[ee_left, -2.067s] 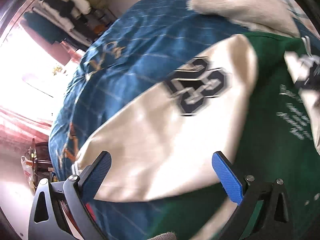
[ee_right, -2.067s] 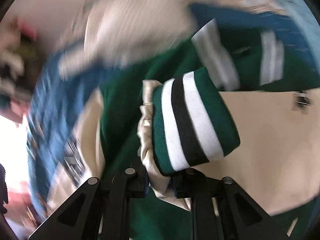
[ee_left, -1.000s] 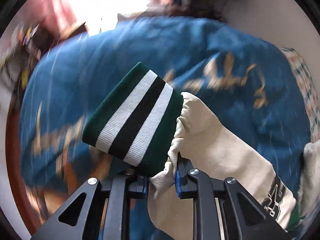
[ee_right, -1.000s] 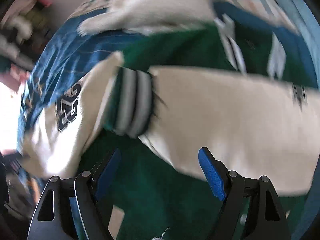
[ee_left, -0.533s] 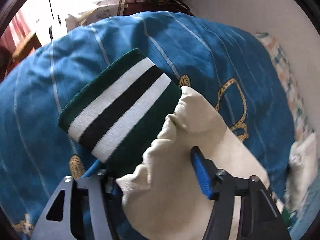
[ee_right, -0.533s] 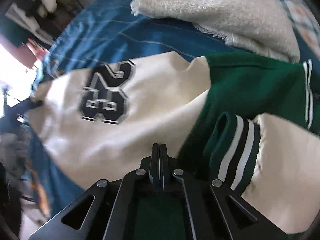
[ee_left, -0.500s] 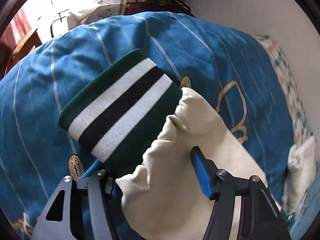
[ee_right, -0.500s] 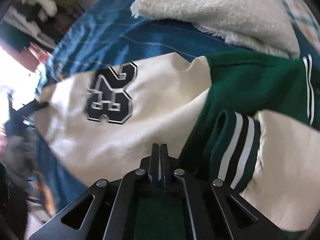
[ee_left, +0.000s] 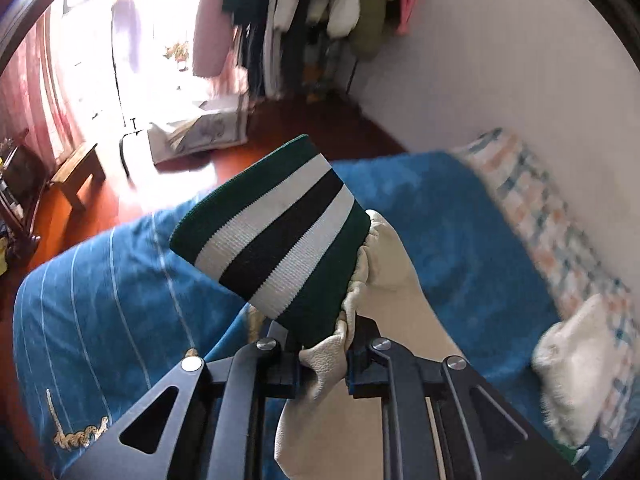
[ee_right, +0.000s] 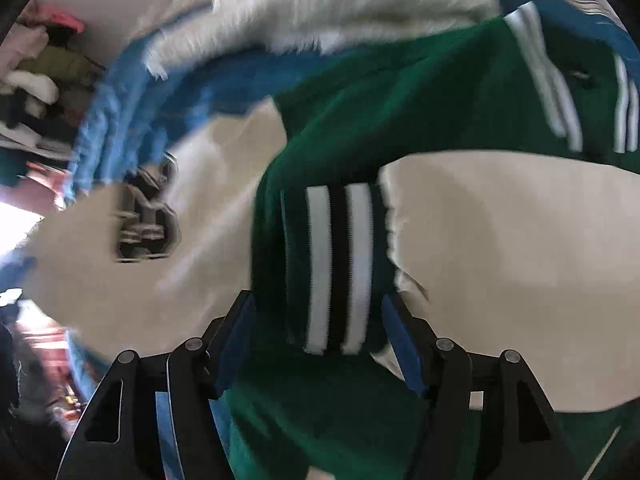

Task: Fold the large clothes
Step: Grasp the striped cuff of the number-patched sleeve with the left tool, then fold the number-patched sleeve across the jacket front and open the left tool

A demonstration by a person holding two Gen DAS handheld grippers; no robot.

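Note:
A green varsity jacket (ee_right: 400,92) with cream sleeves lies on a blue bedspread (ee_left: 100,292). My left gripper (ee_left: 324,364) is shut on the cream sleeve (ee_left: 400,320) just behind its green, white and black striped cuff (ee_left: 276,228), lifted above the bed. In the right wrist view my right gripper (ee_right: 320,344) hangs over the jacket with its jaws opening; the other striped cuff (ee_right: 336,264) and its cream sleeve (ee_right: 520,264) lie between and beyond the blue pads, which do not press on them. A cream sleeve with a dark number patch (ee_right: 144,216) stretches to the left.
A fluffy white blanket (ee_right: 340,0) lies at the head of the bed, with a checked sheet (ee_left: 552,220) along the white wall. Beyond the bed's foot are a red-brown floor, a wooden stool (ee_left: 76,172), hanging clothes (ee_left: 312,12) and a bright window.
My left gripper closed on the sleeve behind the cuff and lifted it, so the view now reaches the floor and clothes rack. My right gripper went from shut to partly open over the other cuff.

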